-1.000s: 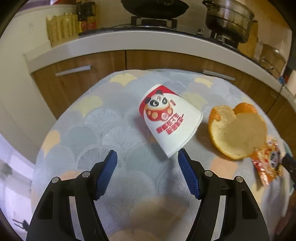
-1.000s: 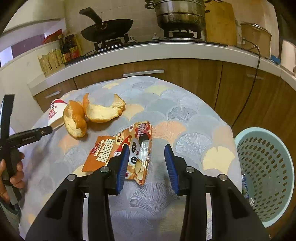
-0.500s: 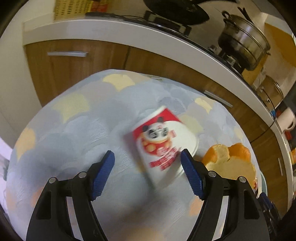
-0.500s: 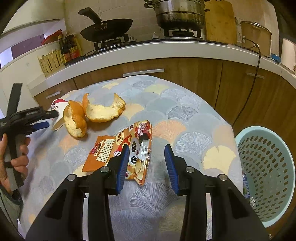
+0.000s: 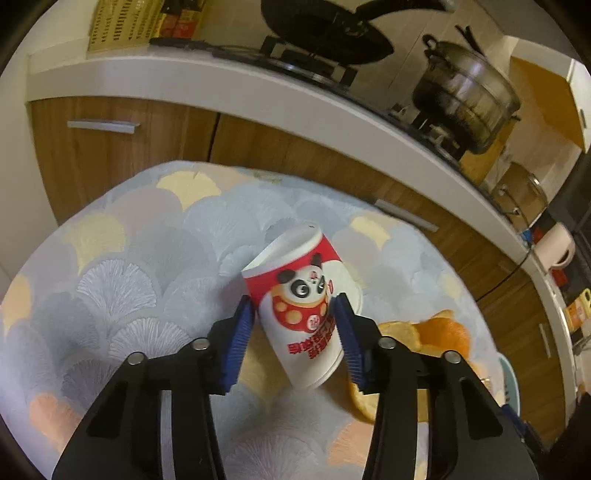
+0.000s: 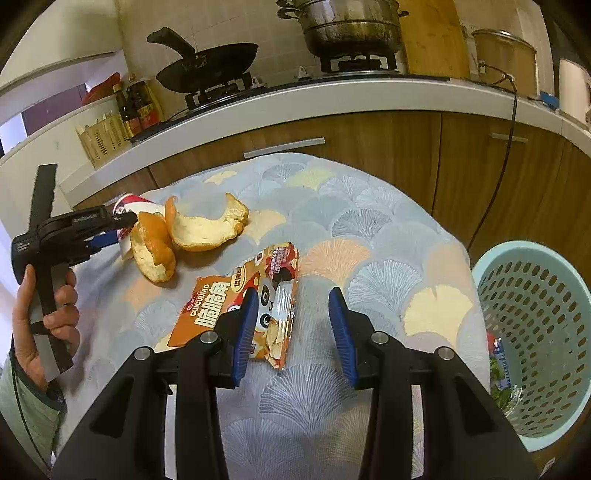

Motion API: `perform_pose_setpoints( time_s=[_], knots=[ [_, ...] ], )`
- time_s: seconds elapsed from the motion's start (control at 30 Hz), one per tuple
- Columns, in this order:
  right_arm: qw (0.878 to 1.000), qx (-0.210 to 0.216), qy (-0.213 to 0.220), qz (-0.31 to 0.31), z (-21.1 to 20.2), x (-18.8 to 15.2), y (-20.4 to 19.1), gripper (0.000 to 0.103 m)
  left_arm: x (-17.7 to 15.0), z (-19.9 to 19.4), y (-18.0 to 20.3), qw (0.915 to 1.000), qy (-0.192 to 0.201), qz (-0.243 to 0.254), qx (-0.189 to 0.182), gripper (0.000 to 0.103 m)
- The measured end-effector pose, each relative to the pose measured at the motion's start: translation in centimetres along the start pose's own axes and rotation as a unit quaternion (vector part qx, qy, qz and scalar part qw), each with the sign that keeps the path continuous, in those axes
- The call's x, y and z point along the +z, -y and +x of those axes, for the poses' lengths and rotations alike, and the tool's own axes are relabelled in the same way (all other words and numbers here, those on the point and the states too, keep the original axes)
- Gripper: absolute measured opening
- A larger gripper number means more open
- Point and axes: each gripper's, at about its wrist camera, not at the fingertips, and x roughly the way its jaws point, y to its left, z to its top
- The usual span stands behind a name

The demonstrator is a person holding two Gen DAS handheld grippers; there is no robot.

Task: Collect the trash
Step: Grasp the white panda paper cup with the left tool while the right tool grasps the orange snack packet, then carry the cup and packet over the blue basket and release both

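Wooden cabinets (image 6: 388, 147), white counter (image 6: 332, 96), tiled wall (image 6: 273, 26), patterned tablecloth (image 6: 369, 229)

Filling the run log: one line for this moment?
left gripper: closing on paper cup | right gripper: opening over snack wrapper | basket: waiting

Left gripper (image 5: 293, 325) closing; right gripper (image 6: 291, 325) opening, empty.

Orange peel (image 5: 439, 332) just beside the cup (image 5: 306, 314); bare tablecloth (image 5: 129, 280) opposite.
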Motion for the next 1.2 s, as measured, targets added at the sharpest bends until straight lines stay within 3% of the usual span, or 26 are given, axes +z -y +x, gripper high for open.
perform_pose_setpoints(
  time_s=[0.1, 0.27, 0.43, 0.47, 0.5, 0.6, 0.87, 1.2],
  knots=[
    [1.0, 0.007, -0.017, -0.001, 0.5, 0.1, 0.0, 0.059, -0.2, -1.6, 0.1, 0.9997, 0.016, -0.005, -0.017, 0.04],
    [0.998, 0.023, -0.059, -0.009, 2.1, 0.2, -0.4, 0.061, -0.6, -4.4, 0.6, 0.9985, 0.045, 0.012, -0.027, 0.04],
    [0.997, 0.022, -0.07, -0.002, 2.9, 0.7, -0.4, 0.06, -1.0, -6.3, 1.1, 0.9975, 0.057, 0.025, -0.033, 0.04],
    [0.997, 0.022, -0.074, -0.005, 3.1, 0.8, -0.6, 0.054, -1.2, -6.6, 1.4, 0.9973, 0.059, 0.03, -0.033, 0.04],
    [0.996, 0.024, -0.079, -0.014, 3.3, 0.8, -1.0, 0.034, -1.3, -6.9, 1.6, 0.9971, 0.059, 0.034, -0.034, 0.04],
    [0.995, 0.009, -0.084, -0.049, 3.5, 0.4, -2.6, 0.01, -1.8, -7.7, 2.3, 0.9964, 0.061, 0.042, -0.042, 0.04],
    [1.0, 0.014, -0.01, -0.025, -2.5, -0.7, -1.2, 0.007, -3.4, -10.9, 6.3, 0.9903, 0.076, 0.087, -0.077, 0.04],
    [0.995, -0.046, 0.073, 0.043, -11.5, -0.3, 6.4, 0.007, -6.7, -10.8, 15.2, 0.9756, 0.053, 0.149, -0.152, 0.04]
  ],
)
